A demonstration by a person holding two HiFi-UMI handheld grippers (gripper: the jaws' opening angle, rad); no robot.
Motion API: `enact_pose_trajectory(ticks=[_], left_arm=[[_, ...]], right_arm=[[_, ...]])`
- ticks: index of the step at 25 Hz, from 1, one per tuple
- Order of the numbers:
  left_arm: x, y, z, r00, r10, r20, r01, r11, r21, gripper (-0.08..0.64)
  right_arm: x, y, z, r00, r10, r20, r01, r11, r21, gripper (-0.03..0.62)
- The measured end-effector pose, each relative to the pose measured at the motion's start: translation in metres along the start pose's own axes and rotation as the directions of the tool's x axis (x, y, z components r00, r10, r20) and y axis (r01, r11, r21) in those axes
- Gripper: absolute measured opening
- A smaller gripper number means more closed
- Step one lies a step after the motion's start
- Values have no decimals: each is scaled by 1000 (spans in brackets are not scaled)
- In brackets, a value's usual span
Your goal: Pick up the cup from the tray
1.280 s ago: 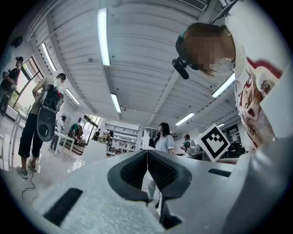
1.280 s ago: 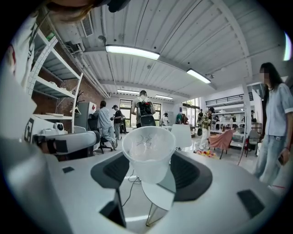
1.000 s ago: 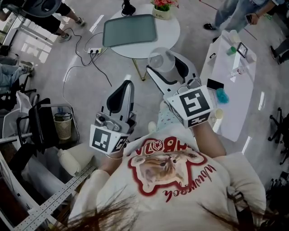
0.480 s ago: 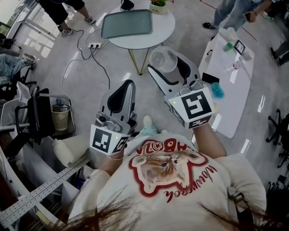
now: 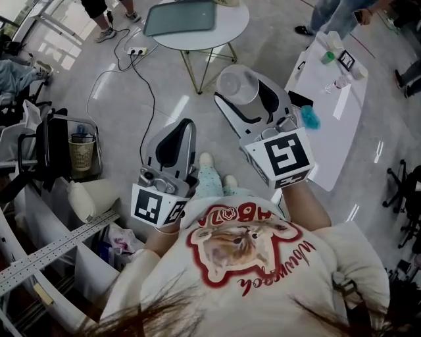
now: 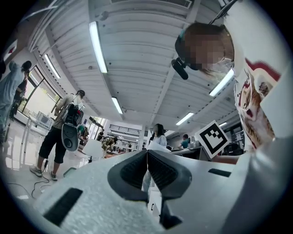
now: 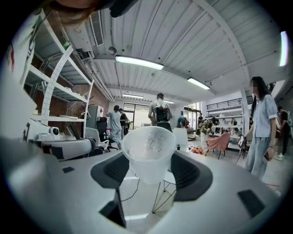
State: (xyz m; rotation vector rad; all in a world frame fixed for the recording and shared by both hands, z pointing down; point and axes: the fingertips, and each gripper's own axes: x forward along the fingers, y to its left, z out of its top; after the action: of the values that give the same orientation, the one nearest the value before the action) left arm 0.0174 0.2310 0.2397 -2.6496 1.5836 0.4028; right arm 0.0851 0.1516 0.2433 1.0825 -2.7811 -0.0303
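Note:
A clear plastic cup (image 5: pixel 238 84) is held upright between the fingers of my right gripper (image 5: pixel 245 93), well above the floor. In the right gripper view the cup (image 7: pixel 150 153) fills the gap between the dark pads (image 7: pixel 187 176), and the right gripper (image 7: pixel 151 171) is shut on it. The grey-green tray (image 5: pixel 181 16) lies on a round white table (image 5: pixel 227 29) at the top of the head view, far from both grippers. My left gripper (image 5: pixel 185 125) is held lower left of the cup. In the left gripper view the left gripper (image 6: pixel 146 155) has its pads pressed together with nothing between them.
A long white table (image 5: pixel 332 99) with small items stands to the right, a teal object (image 5: pixel 309 118) at its near end. A power strip (image 5: pixel 136 51) and cable lie on the floor. A wire basket (image 5: pixel 80 155) and shelving (image 5: pixel 46 250) are at the left. People stand around.
The round table and tray have slid toward the top of the head view, farther from me. Both grippers keep their pose, the right one still holding the cup.

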Motion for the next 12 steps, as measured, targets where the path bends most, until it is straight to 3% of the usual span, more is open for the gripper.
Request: enact_pose_trajectory(ticks=[12], left_arm=[[-37,-23,13,1000,-2,-1,2,1000,-13,15]], right_arm=[[-36,26,8,1000,-24,15,24,1000,11,284]])
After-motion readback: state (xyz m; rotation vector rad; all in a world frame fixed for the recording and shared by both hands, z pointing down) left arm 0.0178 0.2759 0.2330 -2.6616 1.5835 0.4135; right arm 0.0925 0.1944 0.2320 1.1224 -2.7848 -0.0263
